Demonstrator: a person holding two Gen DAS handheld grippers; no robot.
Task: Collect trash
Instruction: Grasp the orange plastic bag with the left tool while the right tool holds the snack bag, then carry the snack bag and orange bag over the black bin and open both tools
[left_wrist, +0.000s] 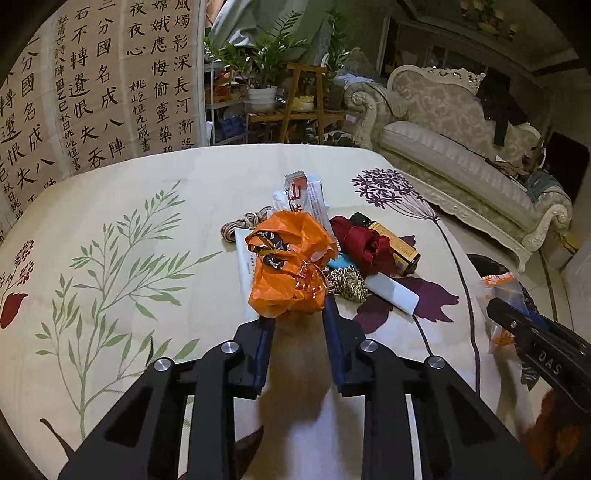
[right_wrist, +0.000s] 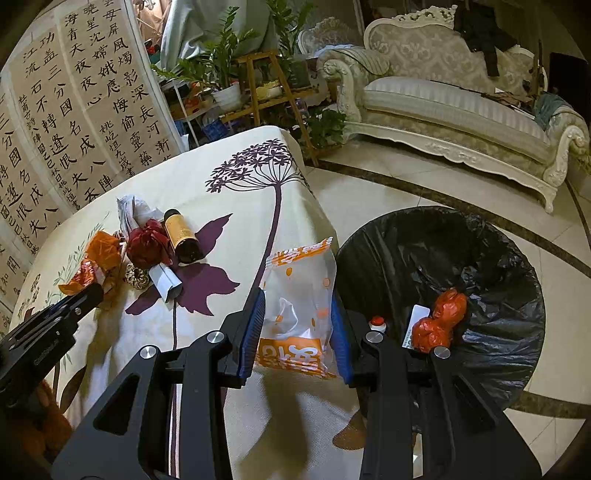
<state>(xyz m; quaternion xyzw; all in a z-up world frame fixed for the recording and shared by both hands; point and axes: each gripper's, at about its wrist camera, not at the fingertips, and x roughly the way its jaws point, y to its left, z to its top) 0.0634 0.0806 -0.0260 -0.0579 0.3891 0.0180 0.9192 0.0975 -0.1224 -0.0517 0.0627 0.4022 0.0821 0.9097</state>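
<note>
While the left tongs (left_wrist: 297, 314) clamp the near edge of an orange bag (left_wrist: 290, 264), that bag sits at the front of a trash pile on the desk (left_wrist: 147, 332). Behind it at twelve o'clock stands a white wrapper (left_wrist: 308, 197); at two o'clock lie a red cloth (left_wrist: 364, 245) and a brown bottle (left_wrist: 395, 243). At four o'clock the right tongs enter.

From the right wrist, the right tongs (right_wrist: 297, 328) grip a clear packet (right_wrist: 299, 299) with orange print, held over the desk edge. At three o'clock a black-lined bin (right_wrist: 480, 258) stands on the floor, holding a red bag (right_wrist: 439, 319).
</note>
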